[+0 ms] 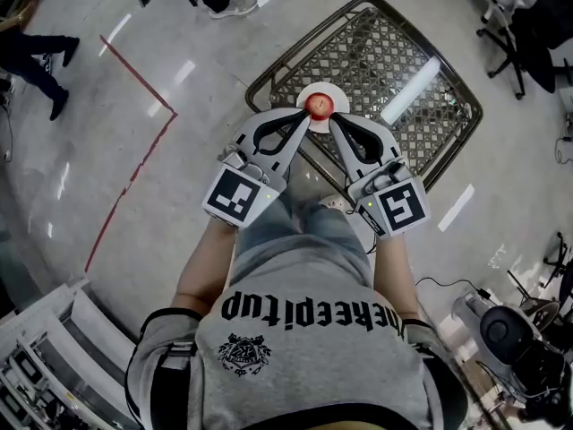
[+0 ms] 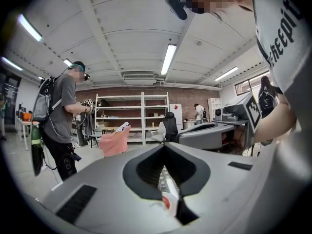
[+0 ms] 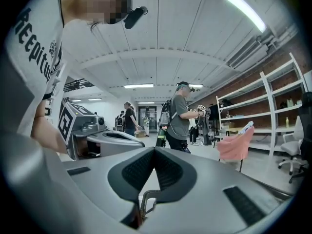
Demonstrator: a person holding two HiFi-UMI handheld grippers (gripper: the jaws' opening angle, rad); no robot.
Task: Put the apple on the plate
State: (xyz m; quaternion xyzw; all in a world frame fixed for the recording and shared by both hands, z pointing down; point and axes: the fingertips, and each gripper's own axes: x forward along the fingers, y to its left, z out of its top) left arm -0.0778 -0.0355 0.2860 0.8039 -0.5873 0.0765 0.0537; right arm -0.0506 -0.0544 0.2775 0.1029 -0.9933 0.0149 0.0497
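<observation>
A red apple (image 1: 319, 105) sits on a small white plate (image 1: 335, 92) at the near edge of a wire-mesh table (image 1: 394, 70). My left gripper (image 1: 306, 120) is shut and empty, its tip just below and left of the apple. My right gripper (image 1: 332, 121) is also shut and empty, its tip just below and right of the apple. In the left gripper view the jaws of that left gripper (image 2: 165, 145) meet, and a sliver of apple (image 2: 166, 202) and plate (image 2: 173, 191) shows through the hollow. In the right gripper view the right gripper (image 3: 155, 148) is shut over the table's metal rim (image 3: 145, 197).
A red tape line (image 1: 134, 164) runs across the glossy floor at left. Office chairs (image 1: 519, 25) stand at the far right and equipment (image 1: 510, 330) at the near right. Another person (image 2: 61, 126) with grippers stands by shelving (image 2: 131, 116) and a pink chair (image 2: 114, 141).
</observation>
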